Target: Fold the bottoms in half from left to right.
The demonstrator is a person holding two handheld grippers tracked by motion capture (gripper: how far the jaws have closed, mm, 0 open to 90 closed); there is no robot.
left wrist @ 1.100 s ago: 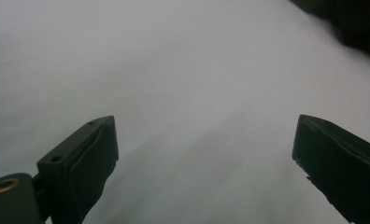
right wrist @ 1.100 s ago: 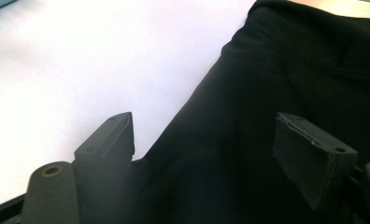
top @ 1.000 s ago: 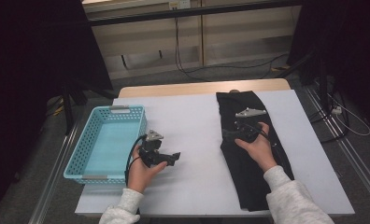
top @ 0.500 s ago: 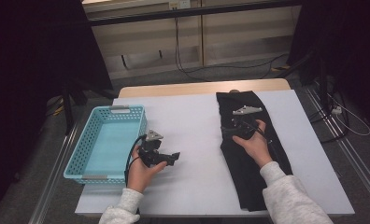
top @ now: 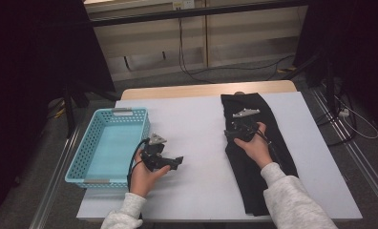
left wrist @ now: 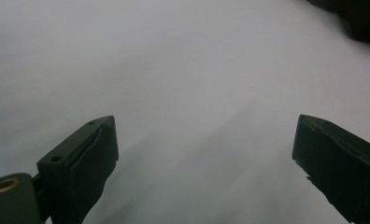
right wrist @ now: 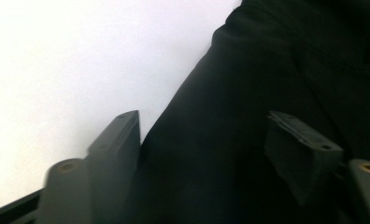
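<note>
Beneath the right claw (right wrist: 202, 158), spread to straddle its edge, lies the black garment (top: 254, 157), apparently for a pinch. The left claw (left wrist: 204, 168), also spread, waits over bare tabletop (top: 196, 119) beside the basket (top: 108, 143).

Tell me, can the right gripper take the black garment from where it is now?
Probably yes. The right gripper is over the left edge of the black garment, with its jaws open and the cloth between them in the right gripper view. Nothing lies on the garment there.

So I've got the basket (top: 111, 145) sitting left of the cloth (top: 256, 148), both on the table (top: 196, 124), my right gripper (top: 236, 133) over the cloth.
</note>
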